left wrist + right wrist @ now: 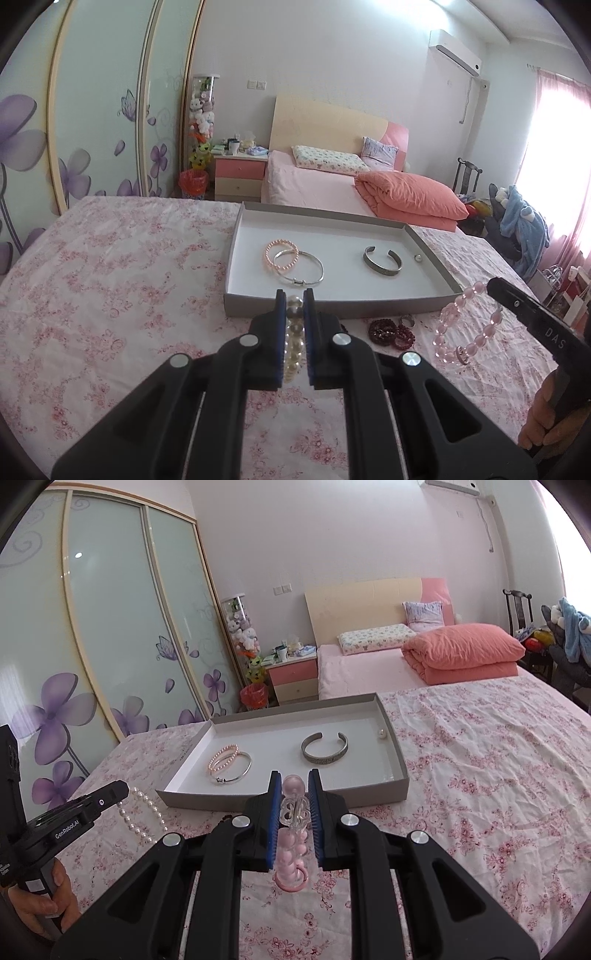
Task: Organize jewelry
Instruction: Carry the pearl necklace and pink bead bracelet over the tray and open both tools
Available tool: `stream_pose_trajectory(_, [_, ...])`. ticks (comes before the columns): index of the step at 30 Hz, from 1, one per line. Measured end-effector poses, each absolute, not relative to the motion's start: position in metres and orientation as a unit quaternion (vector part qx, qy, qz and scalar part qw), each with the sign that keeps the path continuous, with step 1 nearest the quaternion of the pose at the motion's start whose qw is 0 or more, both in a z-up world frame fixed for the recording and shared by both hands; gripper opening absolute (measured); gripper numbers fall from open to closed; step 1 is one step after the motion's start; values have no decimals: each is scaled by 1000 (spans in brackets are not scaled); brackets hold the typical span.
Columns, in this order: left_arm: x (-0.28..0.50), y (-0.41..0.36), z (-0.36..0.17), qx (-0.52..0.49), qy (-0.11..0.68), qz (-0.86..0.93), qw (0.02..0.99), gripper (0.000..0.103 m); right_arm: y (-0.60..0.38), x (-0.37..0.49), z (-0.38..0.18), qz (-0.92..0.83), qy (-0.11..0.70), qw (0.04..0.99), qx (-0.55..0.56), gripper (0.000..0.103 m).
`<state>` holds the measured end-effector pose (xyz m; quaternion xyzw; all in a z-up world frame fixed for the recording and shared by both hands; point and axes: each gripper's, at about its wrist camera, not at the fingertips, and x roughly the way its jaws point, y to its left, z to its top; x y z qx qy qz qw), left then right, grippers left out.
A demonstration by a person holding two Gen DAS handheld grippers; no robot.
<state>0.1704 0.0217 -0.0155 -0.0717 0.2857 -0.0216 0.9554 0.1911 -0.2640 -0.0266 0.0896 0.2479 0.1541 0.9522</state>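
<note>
Two grippers, each clamped on one bracelet.
Left gripper point(294, 297) holds pearl bracelet point(293, 347); right gripper point(294, 779) holds pink bead bracelet point(291, 853). Tray point(332, 304) contains three bangles and one pearl.

White pearl bracelet point(294, 345) and pale pink bead bracelet point(291, 843) sit between blue pads point(274, 830). Grey tray point(391, 786), white inside, lies on the pink-flowered sheet point(480, 775), dark red beads point(391, 332) near it.

A floral bedspread point(110, 266) covers the near bed. Beyond it stands a second bed with a pink sheet point(306, 184), a folded coral quilt point(461, 653) and two pillows point(376, 635). A pink nightstand point(240, 173) sits beside a red bin point(192, 182). Wardrobe doors point(110, 627) show purple flowers. An air conditioner point(456, 51) hangs high on the wall.
</note>
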Motion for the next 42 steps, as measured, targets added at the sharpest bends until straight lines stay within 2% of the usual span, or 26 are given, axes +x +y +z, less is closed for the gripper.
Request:
stream_pose_trajectory(17, [153,0,7,-4,235,9,972,10,-253,162,3,132,160,977,39,16])
stream_pose_trajectory(42, [156,-9,21,19,212,16,977,10,-252,161,22,127,115,984,37,16])
